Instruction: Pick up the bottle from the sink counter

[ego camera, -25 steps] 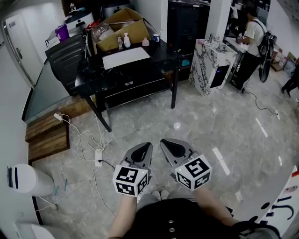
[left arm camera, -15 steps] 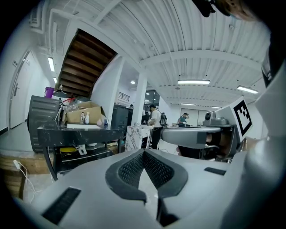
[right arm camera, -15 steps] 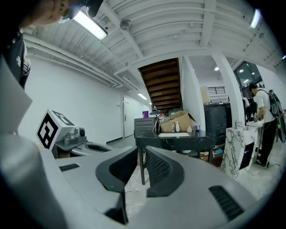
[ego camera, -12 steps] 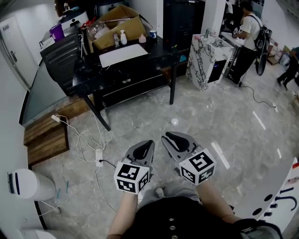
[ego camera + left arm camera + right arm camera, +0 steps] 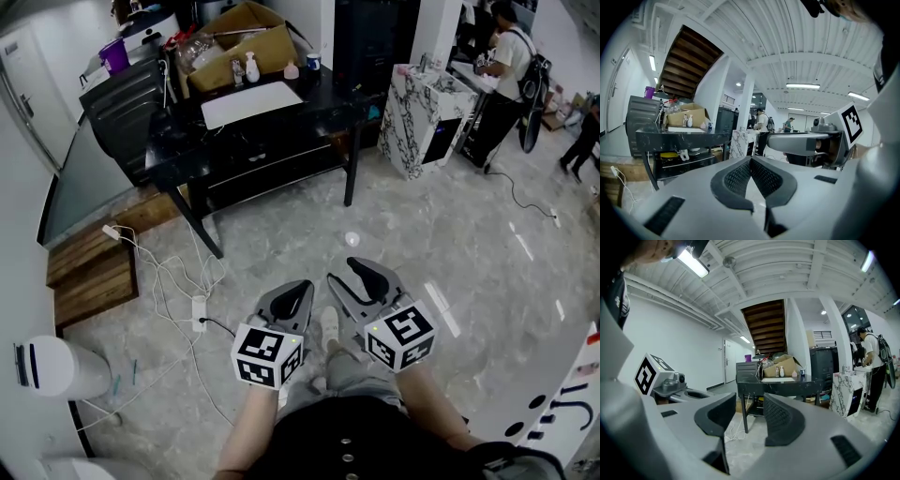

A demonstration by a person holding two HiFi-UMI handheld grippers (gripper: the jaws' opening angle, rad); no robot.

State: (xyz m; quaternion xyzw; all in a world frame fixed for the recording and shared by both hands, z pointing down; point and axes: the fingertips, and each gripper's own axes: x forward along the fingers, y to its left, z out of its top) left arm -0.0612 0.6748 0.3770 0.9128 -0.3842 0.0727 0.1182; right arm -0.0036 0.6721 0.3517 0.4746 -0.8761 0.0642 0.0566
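Black table (image 5: 323, 103) with cardboard box (image 5: 234, 45), small bottle (image 5: 251, 67) and white sheet (image 5: 251, 103) on top; marble counter (image 5: 417, 131) beside it.

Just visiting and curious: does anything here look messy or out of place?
Yes: a tangle of white cables and a power strip sprawls loose on the floor beside the black table, a possible trip hazard.

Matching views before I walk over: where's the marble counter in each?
Head view: marble counter upper right, right of the black table.
Left gripper view: centre, right of the table.
Right gripper view: far right, mid-height.
Shared landmark: cardboard box on the table.
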